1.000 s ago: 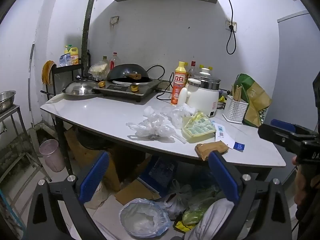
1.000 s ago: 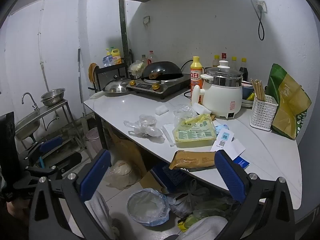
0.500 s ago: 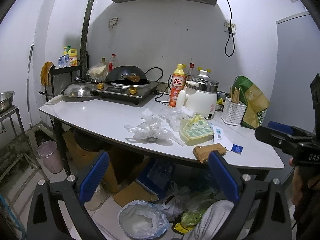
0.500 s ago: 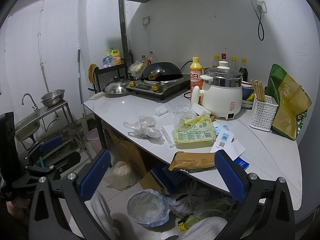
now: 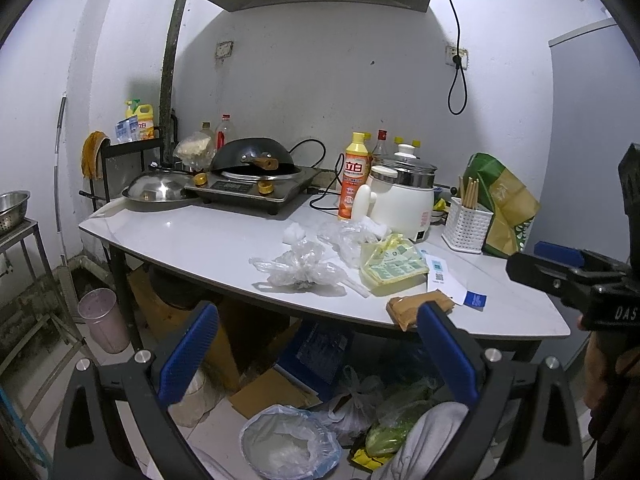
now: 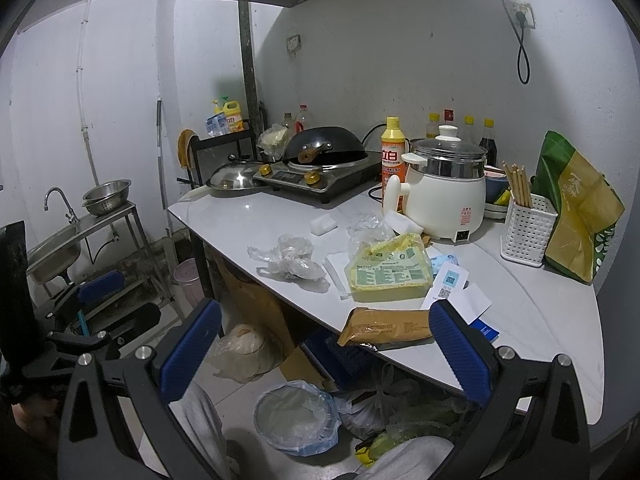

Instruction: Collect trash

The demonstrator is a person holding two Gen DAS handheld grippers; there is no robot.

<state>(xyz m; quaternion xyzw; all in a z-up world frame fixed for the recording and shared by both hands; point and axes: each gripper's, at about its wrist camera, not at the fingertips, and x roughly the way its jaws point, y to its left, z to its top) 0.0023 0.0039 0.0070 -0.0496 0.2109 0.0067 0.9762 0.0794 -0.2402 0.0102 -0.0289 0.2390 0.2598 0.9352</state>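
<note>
Drifted slightly back from table (image 5: 192, 240); both grippers (image 5: 316, 344) (image 6: 324, 344) wide, empty. Crumpled plastic bag (image 6: 292, 262) probably light, limp; pinch bunched top.

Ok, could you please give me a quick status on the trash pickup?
Left gripper and right gripper open, empty. Brown wrapper at table edge, untouched. Bin below. Path clear.

cool, bluish and fairly dim light falls from above — the plastered white wall (image 5: 320, 80) behind is the brightest area. the glossy white tabletop (image 6: 248, 216) carries soft sheen, and the crumpled clear plastic bag (image 5: 300, 268) casts a faint shadow toward the front edge. beneath the tabletop all is murky. both fisheye views bend straight lines strongly — corners are black, focus slightly soft.
</note>
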